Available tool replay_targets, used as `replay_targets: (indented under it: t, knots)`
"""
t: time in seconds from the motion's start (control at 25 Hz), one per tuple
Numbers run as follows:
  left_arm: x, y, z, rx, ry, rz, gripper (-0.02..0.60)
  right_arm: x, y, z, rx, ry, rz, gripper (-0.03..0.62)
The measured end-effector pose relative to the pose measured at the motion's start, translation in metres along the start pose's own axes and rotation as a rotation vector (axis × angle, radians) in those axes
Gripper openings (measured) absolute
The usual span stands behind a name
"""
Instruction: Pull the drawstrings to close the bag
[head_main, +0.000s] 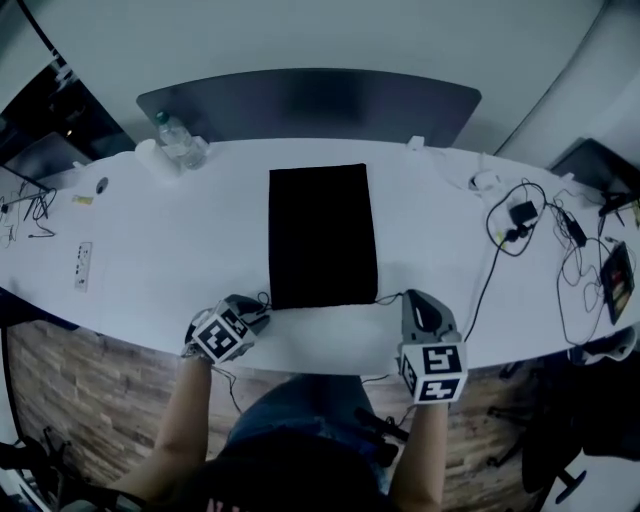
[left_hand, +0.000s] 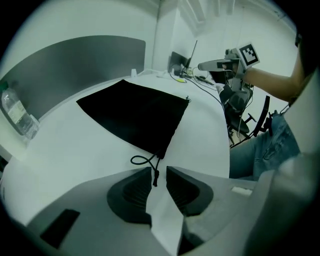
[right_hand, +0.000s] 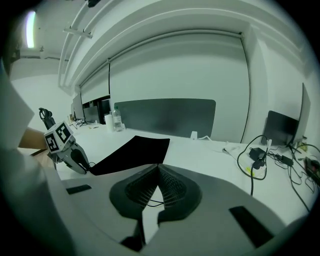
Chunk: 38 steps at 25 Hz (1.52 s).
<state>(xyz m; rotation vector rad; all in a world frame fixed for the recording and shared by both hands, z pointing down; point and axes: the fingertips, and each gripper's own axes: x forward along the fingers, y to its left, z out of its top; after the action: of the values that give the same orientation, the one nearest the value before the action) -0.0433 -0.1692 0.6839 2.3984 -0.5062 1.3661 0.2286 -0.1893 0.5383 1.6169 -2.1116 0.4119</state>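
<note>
Has flat black rectangular fabric bag (head_main: 322, 235) on white worktop (head_main: 180, 240), long axis pointing away, mouth edge nearest. Holds left tool (left_hand: 159, 172) at near-left corner, jaws narrowly apart, knotted end of left black cord drawstring (left_hand: 145, 160) between them, not clearly pinched. Holds right tool (right_hand: 159, 170) at near-right corner, tips together, seemingly on right black cord drawstring (right_hand: 150, 202). Likely needs outward pulls along mouth edge, each tool nearest its own cord.

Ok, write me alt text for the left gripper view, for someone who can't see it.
The left gripper has its jaws slightly apart over a white table, the end of a black drawstring between them, leading to a flat black bag just beyond. The right gripper is at upper right, a water bottle at far left.
</note>
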Motion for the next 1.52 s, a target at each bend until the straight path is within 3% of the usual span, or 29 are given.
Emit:
replay_targets:
  t: [0.2,0.36,0.48,0.72,0.8,0.92,1.0,1.16,1.4,1.52]
  knots:
    - [0.001,-0.001,0.002,-0.062,-0.005,-0.001,0.018,0.015,-0.021,-0.009,-0.037,0.059,0.07,-0.005]
    - [0.001,-0.001,0.001,-0.077,0.039,0.047,0.017,0.027,-0.025,-0.025,-0.122,0.142,0.227,-0.005]
    - [0.003,0.0,0.003,-0.097,0.05,0.05,0.017,0.034,-0.02,-0.042,-0.247,0.233,0.336,-0.005]
    - [0.003,0.0,0.002,-0.128,0.076,0.073,0.018,0.055,-0.017,-0.085,-0.611,0.452,0.479,-0.003]
    - [0.003,0.001,0.002,-0.136,0.079,0.069,0.02,0.058,-0.013,-0.096,-0.708,0.51,0.545,0.057]
    - [0.003,0.0,0.002,-0.14,0.078,0.06,0.02,0.064,-0.011,-0.113,-0.804,0.587,0.613,0.095]
    - [0.004,0.0,0.003,-0.135,0.078,0.054,0.02,0.071,-0.013,-0.12,-0.847,0.618,0.629,0.085]
    - [0.005,0.001,0.003,-0.134,0.071,0.041,0.02,0.073,-0.012,-0.124,-0.843,0.657,0.654,0.049]
    - [0.003,-0.001,0.002,-0.127,0.051,0.062,0.018,0.07,-0.01,-0.123,-0.813,0.675,0.596,0.008]
    - [-0.005,0.0,0.008,-0.124,0.007,0.086,0.017,0.063,-0.008,-0.111,-0.748,0.649,0.571,0.006]
